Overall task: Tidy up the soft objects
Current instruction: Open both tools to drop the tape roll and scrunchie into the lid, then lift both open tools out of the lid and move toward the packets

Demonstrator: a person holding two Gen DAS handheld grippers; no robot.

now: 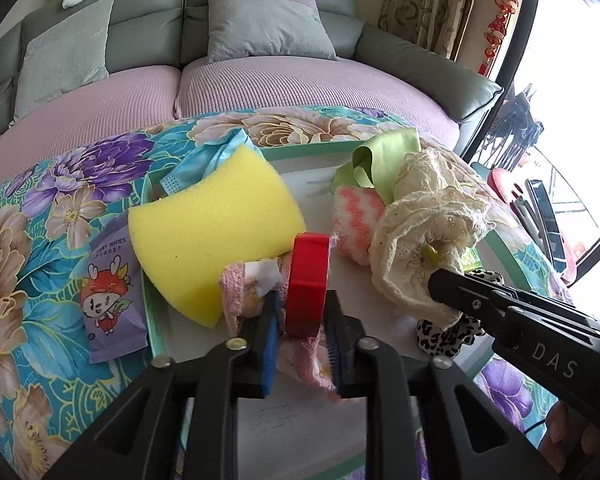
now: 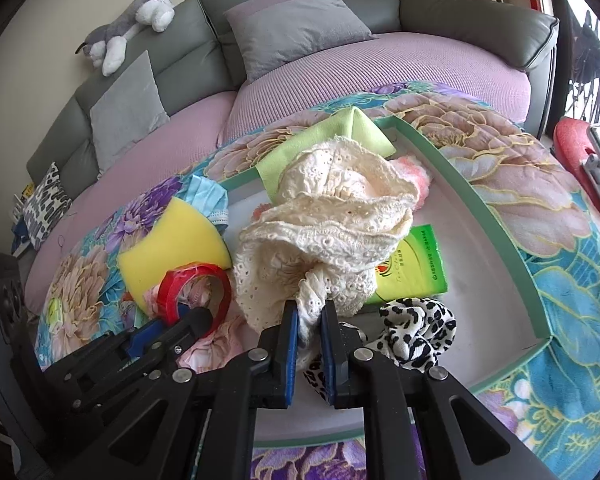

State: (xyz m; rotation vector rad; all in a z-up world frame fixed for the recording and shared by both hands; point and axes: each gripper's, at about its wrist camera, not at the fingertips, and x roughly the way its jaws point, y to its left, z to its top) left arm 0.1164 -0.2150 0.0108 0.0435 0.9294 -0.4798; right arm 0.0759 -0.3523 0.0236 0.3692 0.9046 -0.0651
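My left gripper is shut on a red tape roll, held upright over a pink cloth in the tray; it also shows in the right wrist view. My right gripper is shut on a bunched cream lace cloth, seen in the left wrist view too. A yellow sponge, a pink-and-white fluffy cloth, a green cloth, a leopard-print scrunchie and a blue face mask lie in or by the tray.
The green-rimmed white tray sits on a floral cloth. A purple wipes packet lies left of the tray, a green packet inside it. A grey-and-lilac sofa with cushions stands behind.
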